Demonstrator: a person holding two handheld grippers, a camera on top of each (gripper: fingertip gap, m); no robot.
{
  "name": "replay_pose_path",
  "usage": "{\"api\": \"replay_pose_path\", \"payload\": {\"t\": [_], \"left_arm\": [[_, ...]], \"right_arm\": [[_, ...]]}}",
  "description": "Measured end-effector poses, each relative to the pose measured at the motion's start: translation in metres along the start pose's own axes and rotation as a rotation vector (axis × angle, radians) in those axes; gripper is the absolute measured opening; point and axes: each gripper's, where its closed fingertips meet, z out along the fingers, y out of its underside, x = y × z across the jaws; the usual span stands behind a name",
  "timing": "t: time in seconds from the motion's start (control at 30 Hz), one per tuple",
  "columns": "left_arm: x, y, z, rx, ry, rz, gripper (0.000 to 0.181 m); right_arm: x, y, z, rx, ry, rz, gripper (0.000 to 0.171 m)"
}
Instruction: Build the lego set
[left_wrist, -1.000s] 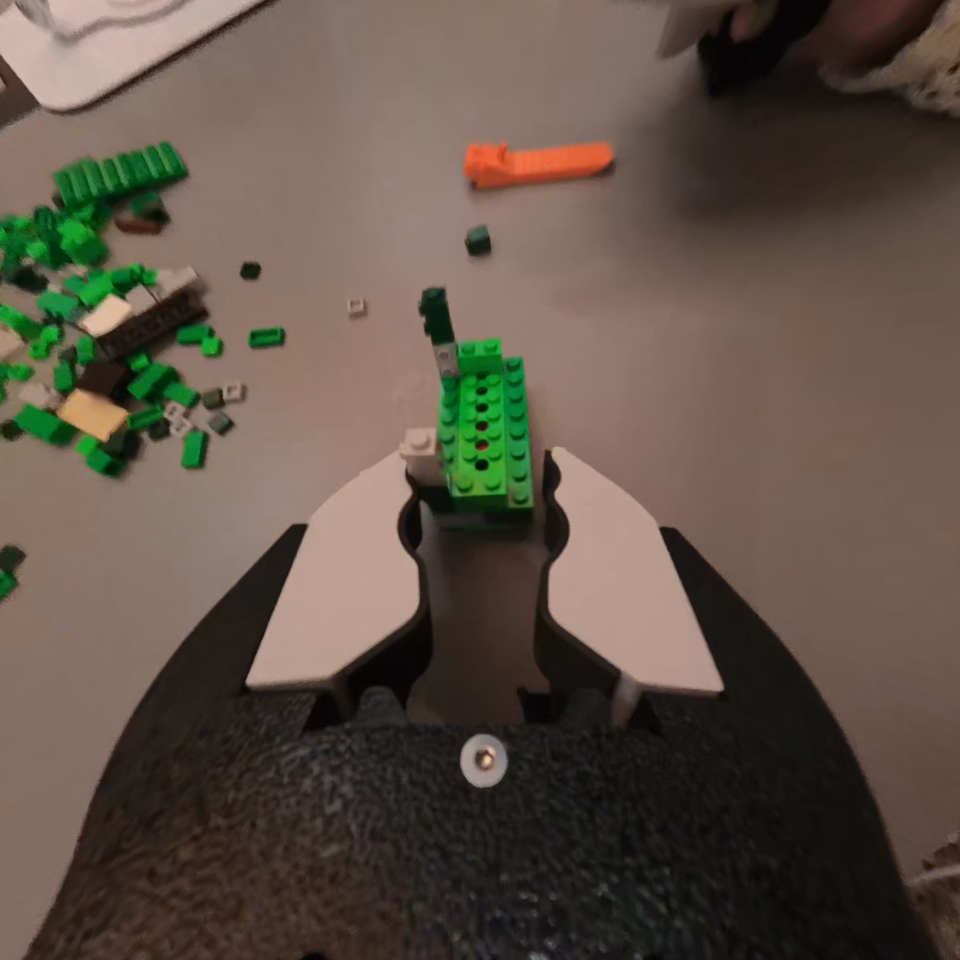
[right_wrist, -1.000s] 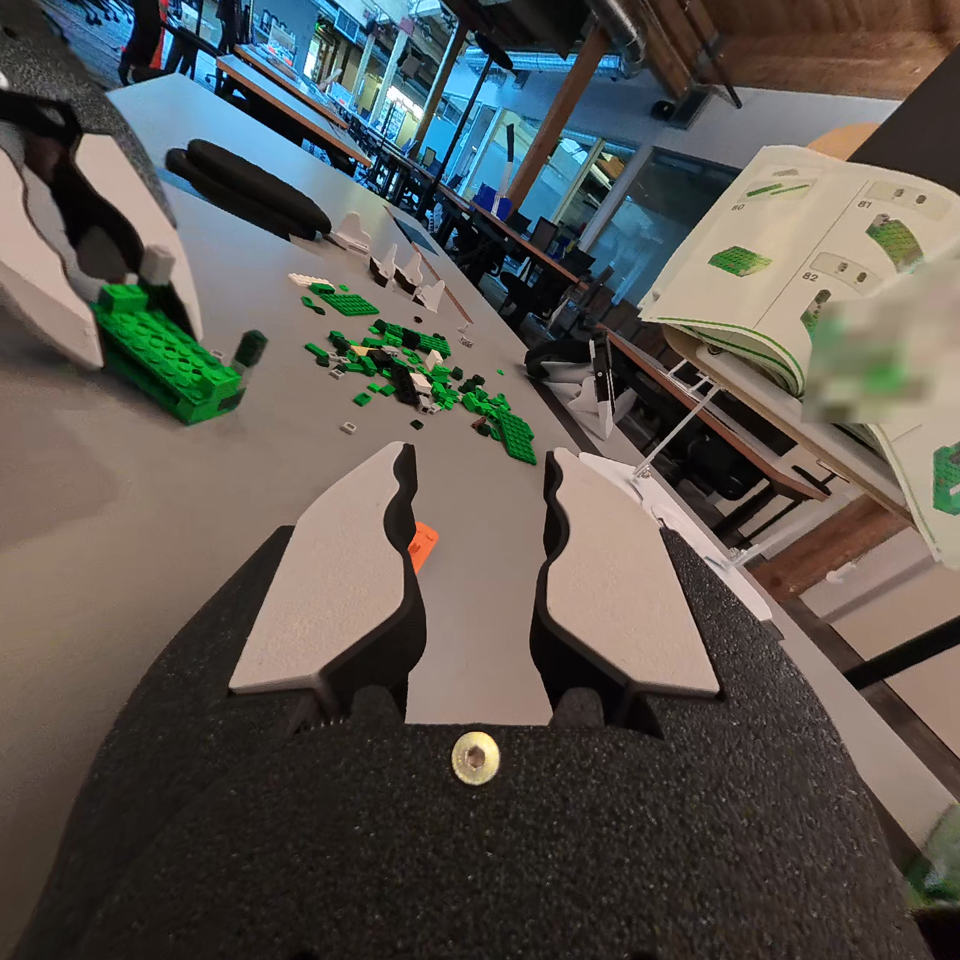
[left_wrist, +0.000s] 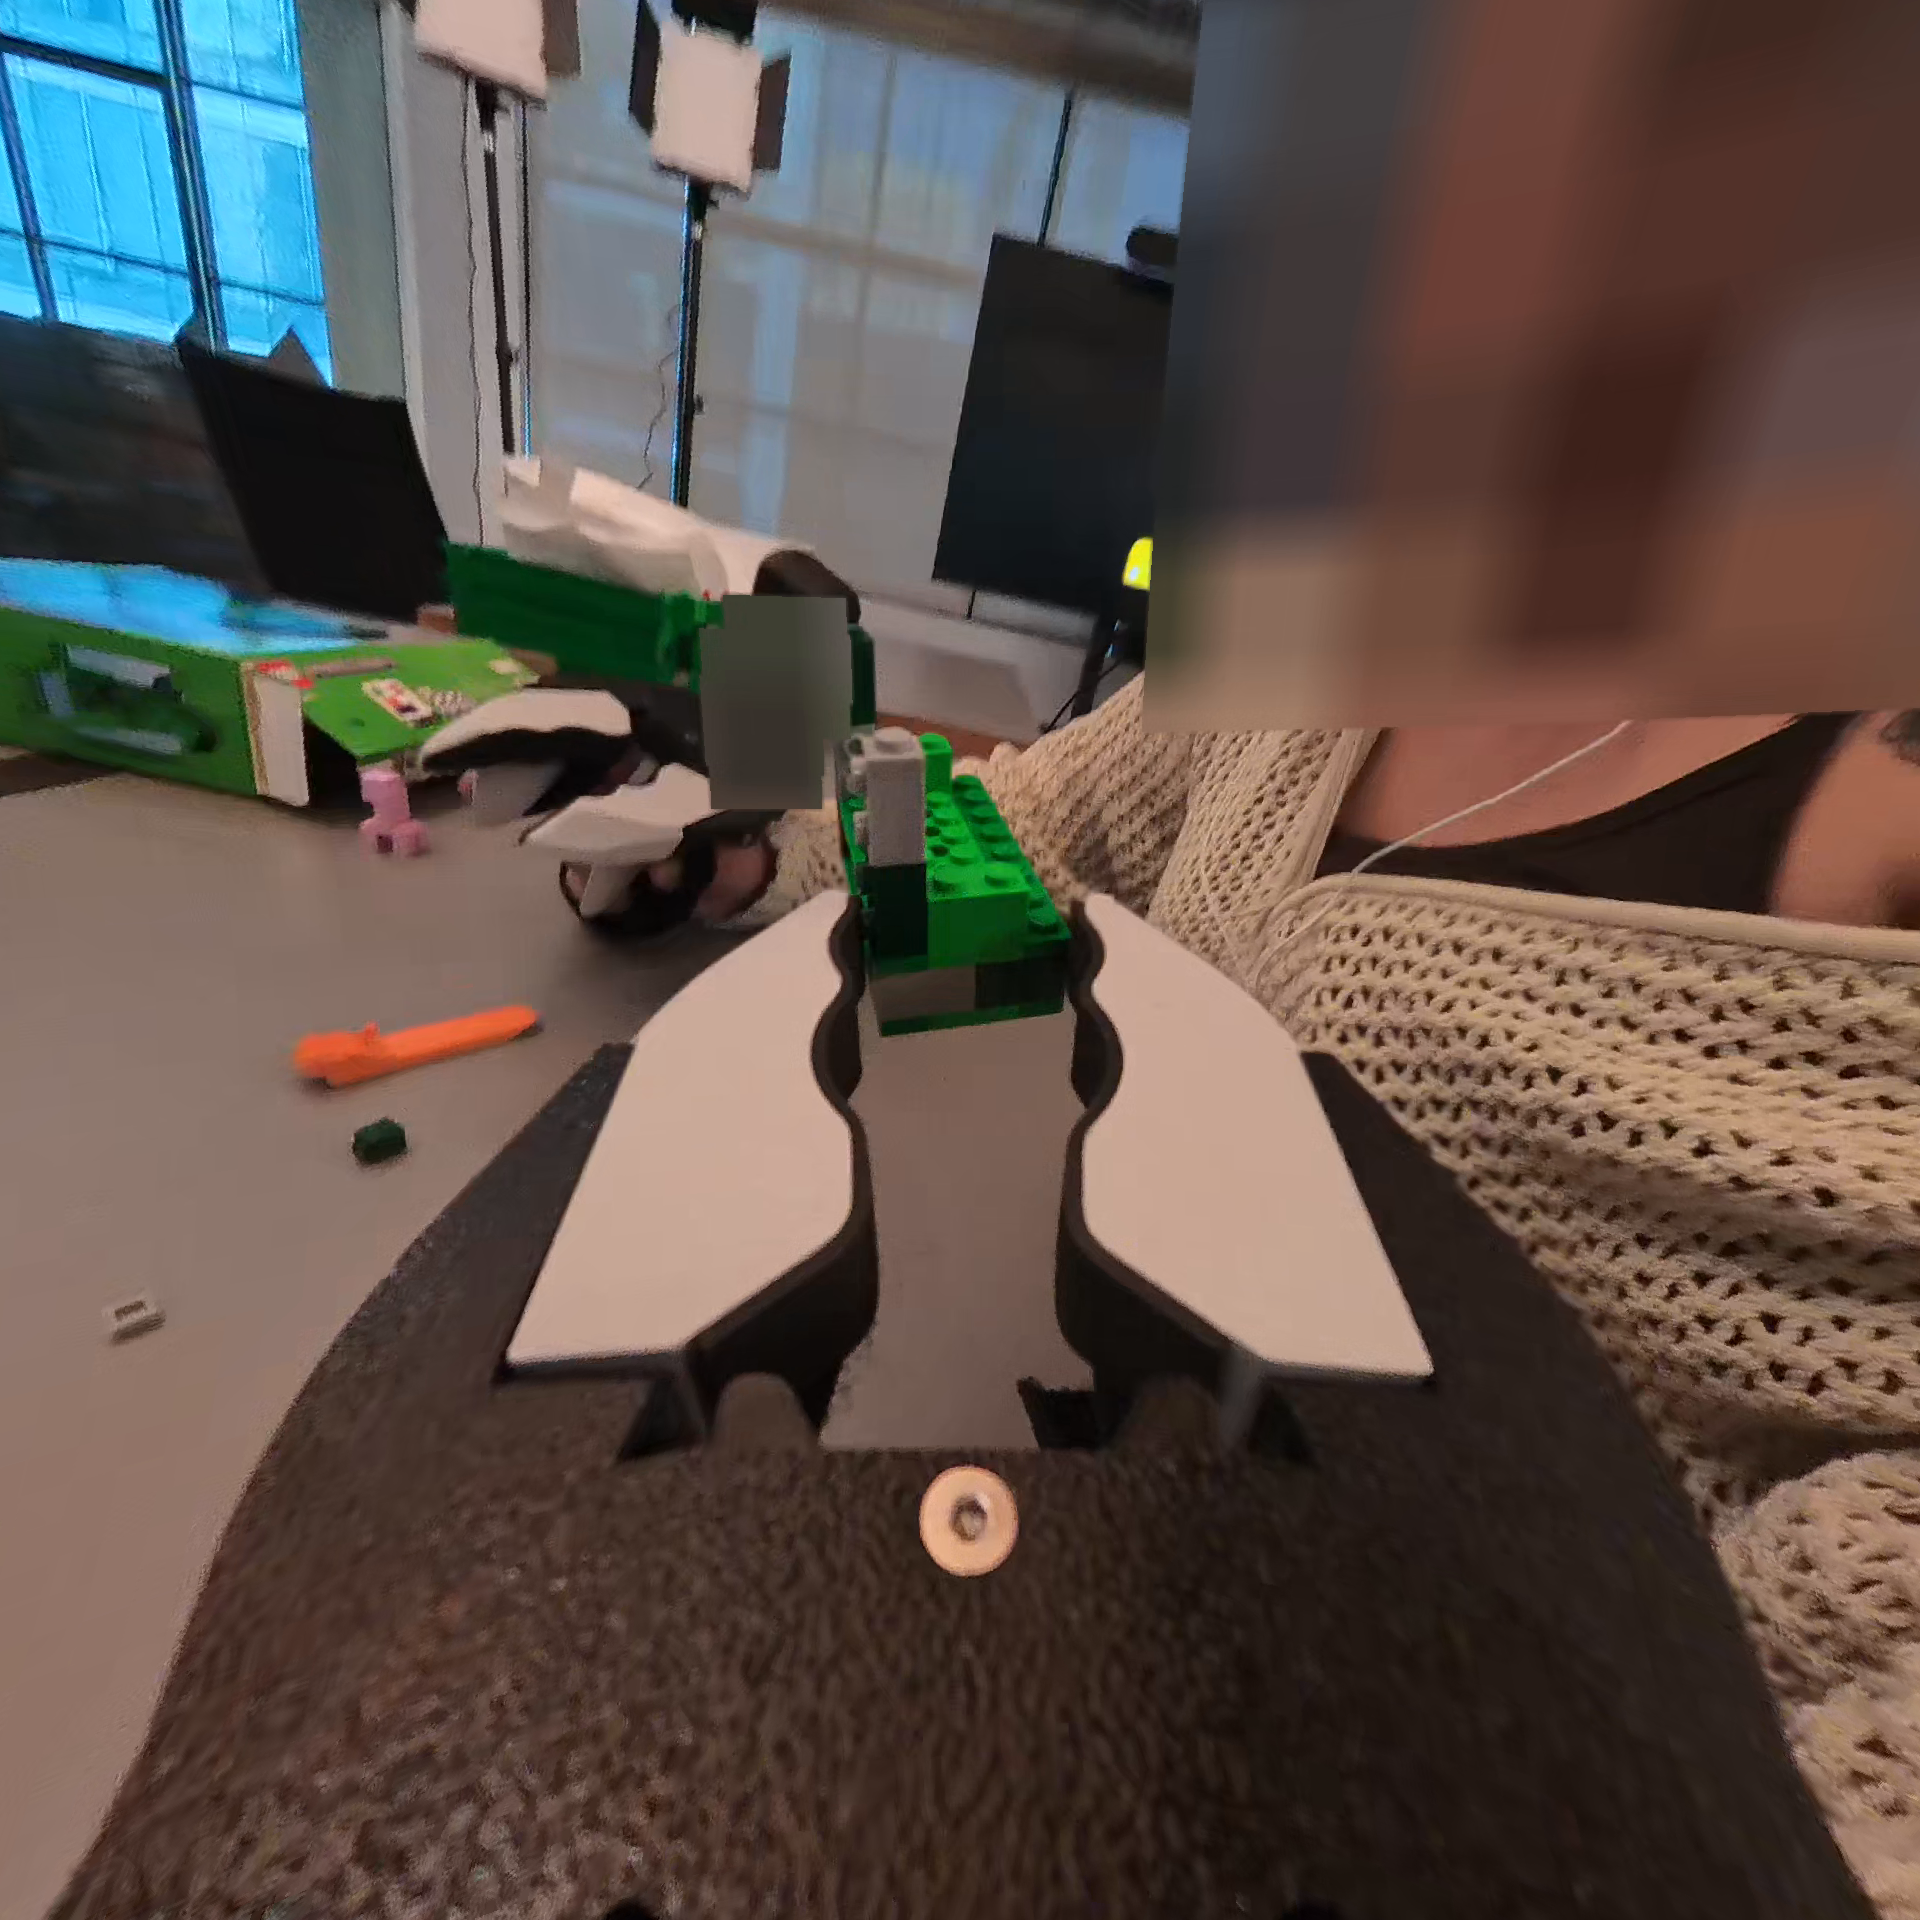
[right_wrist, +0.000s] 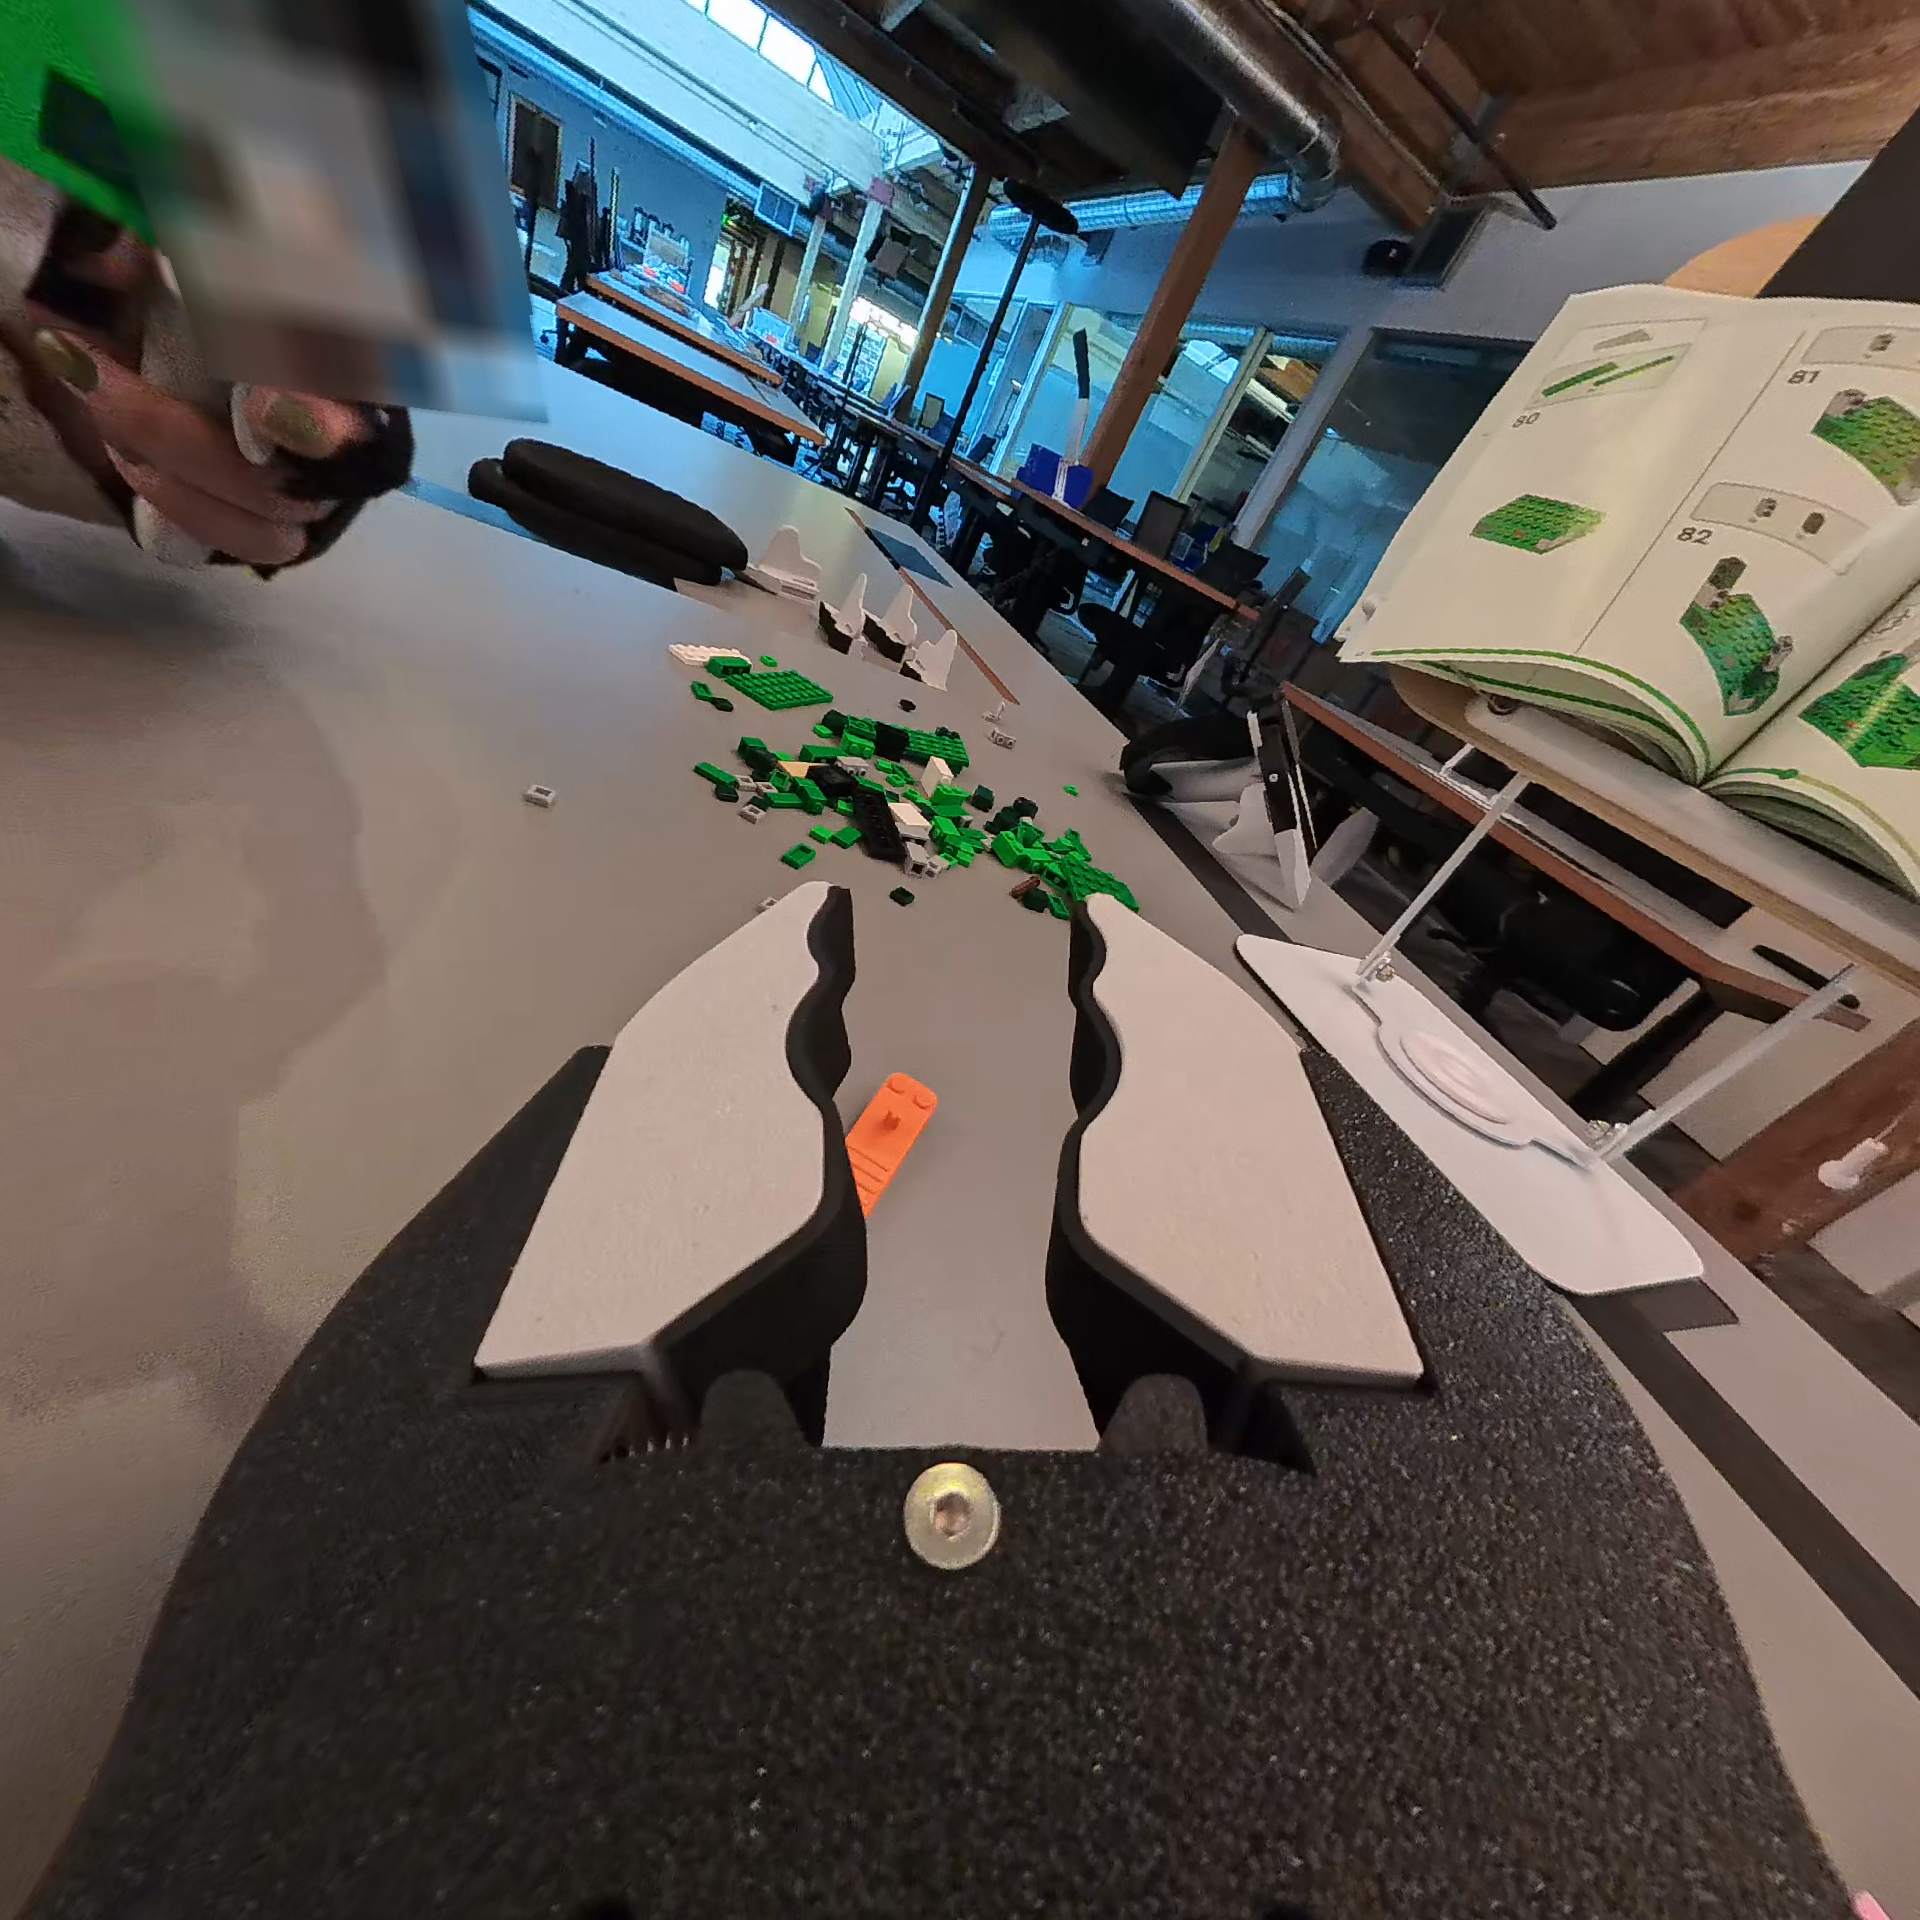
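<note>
Left tool (left_wrist: 966, 935) has lifted the green build (left_wrist: 961, 914) off the table (left_wrist: 156, 1039).

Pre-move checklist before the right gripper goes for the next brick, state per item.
1. Left gripper shut on green assembly: ok.
2. Assembly lifted off the table: ok.
3. Right gripper open and empty: ok.
4. Loose brick pile ahead of the right gripper, nothing in the way: ok.
5. Instruction booklet open on its stand: ok.
6. Orange brick separator on the table under the right gripper, apart from its fingers: ok.
</note>
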Motion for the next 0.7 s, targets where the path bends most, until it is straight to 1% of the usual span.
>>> {"api": "replay_pose_path", "payload": {"t": [0.17, 0.23, 0.27, 0.33, 0.43, 0.5, 0.57, 0.7], "left_arm": [[-0.005, -0.005, -0.001, 0.051, 0.023, -0.010, 0.037], [-0.009, -0.001, 0.001, 0.032, 0.004, -0.019, 0.037], [-0.014, 0.005, 0.003, -0.002, -0.030, -0.019, 0.037], [-0.031, 0.022, 0.007, -0.112, -0.159, -0.015, 0.037], [-0.064, 0.049, 0.005, -0.288, -0.446, -0.009, 0.037], [-0.080, 0.065, 0.000, -0.398, -0.606, 0.019, 0.037], [-0.089, 0.077, -0.003, -0.475, -0.711, 0.042, 0.037], [-0.101, 0.089, -0.012, -0.564, -0.883, 0.063, 0.037]], "right_arm": [[-0.004, 0.001, 0.001, -0.010, -0.009, -0.029, 0.038], [-0.004, 0.001, 0.001, -0.011, -0.007, -0.037, 0.038], [-0.004, 0.001, 0.001, -0.010, -0.005, -0.039, 0.038], [-0.003, 0.001, 0.001, -0.010, -0.002, -0.036, 0.038], [-0.001, 0.001, 0.000, -0.008, 0.008, -0.031, 0.037], [0.000, 0.001, 0.000, -0.008, 0.012, -0.027, 0.037], [0.000, 0.001, 0.000, -0.009, 0.015, -0.028, 0.037], [0.000, 0.001, -0.001, -0.014, 0.022, -0.037, 0.036]]}}
